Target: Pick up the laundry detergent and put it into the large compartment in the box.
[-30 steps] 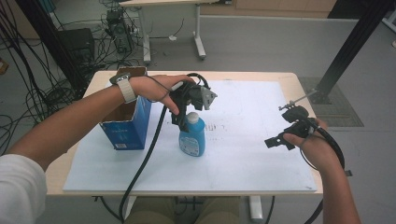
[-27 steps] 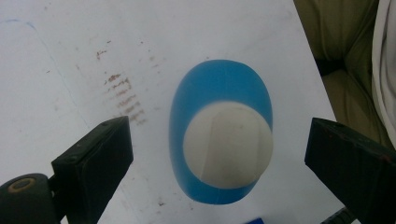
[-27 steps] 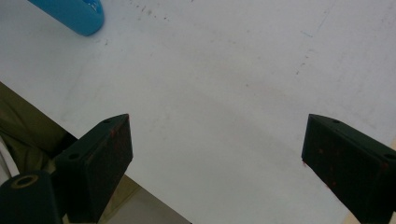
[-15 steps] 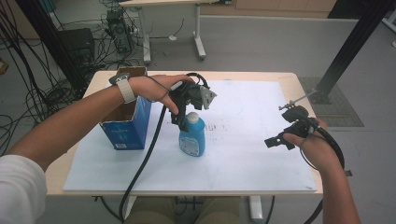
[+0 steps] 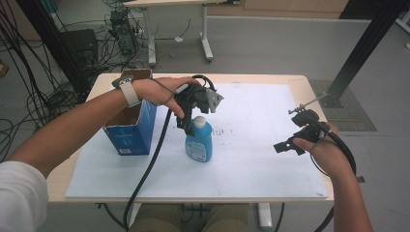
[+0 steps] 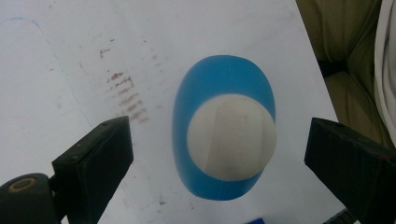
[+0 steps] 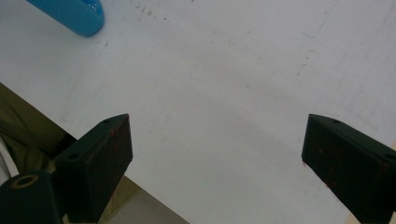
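We see a grey floor with cable tangles and a second desk beyond our tabletop, which carries a large white sheet marked with faint brown smudges. A blue cardboard box stands open at the left; its small white label is too blurred to read. The blue bottle with a white cap stands upright near the sheet's middle, just right of the box. Our left hand-held gripper hovers right above the cap, jaws apart on either side without touching. Our right hand-held gripper is well apart to the right, jaws spread wide over bare sheet.
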Demonstrator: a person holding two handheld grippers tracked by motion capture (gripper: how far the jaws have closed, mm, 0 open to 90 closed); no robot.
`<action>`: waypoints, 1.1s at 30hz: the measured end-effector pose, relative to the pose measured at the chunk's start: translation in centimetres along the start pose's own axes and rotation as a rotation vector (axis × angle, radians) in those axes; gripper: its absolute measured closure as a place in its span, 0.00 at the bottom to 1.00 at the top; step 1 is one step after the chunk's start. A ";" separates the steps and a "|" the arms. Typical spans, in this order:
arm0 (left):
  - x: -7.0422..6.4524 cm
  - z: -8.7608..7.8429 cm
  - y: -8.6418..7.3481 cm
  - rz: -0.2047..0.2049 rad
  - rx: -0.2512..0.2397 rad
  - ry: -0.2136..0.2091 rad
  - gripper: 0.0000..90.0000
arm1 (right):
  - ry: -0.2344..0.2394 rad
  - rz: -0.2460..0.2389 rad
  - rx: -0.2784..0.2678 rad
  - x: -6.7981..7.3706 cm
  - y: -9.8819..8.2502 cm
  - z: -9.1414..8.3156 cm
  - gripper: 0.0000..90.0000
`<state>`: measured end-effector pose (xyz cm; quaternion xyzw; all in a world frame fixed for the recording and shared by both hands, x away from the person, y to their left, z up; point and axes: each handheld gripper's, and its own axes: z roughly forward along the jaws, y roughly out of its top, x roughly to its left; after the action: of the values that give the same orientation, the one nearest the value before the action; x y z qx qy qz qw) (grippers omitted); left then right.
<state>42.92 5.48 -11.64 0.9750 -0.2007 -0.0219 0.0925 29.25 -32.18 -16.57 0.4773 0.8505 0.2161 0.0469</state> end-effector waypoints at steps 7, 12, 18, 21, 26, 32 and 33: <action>0.0 0.0 -0.1 -0.003 -0.004 0.002 0.09 | -0.001 0.002 0.000 0.0 0.0 0.0 0.10; 0.0 0.0 -0.2 -0.002 -0.004 0.004 0.09 | 0.000 0.001 0.001 0.0 0.0 0.0 0.10; 0.0 0.0 -0.2 -0.006 -0.004 0.004 0.09 | 0.002 0.000 0.001 0.0 0.1 0.1 0.10; 0.0 0.0 -0.3 -0.005 -0.007 0.004 0.09 | 0.001 -0.001 0.001 0.0 0.1 0.1 0.10; 0.0 0.0 -0.3 -0.005 -0.008 0.003 0.09 | 0.001 0.004 0.000 0.0 0.0 0.1 0.10; 0.1 0.1 -0.3 -0.007 -0.011 0.001 0.09 | 0.001 0.003 0.001 -0.1 0.0 0.1 0.10; 0.1 0.1 -0.3 -0.006 -0.011 0.002 0.09 | 0.001 0.003 0.001 -0.1 0.0 0.1 0.10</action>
<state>43.09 5.71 -11.77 0.9751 -0.1974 -0.0226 0.0980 29.34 -32.19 -16.69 0.4783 0.8500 0.2161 0.0458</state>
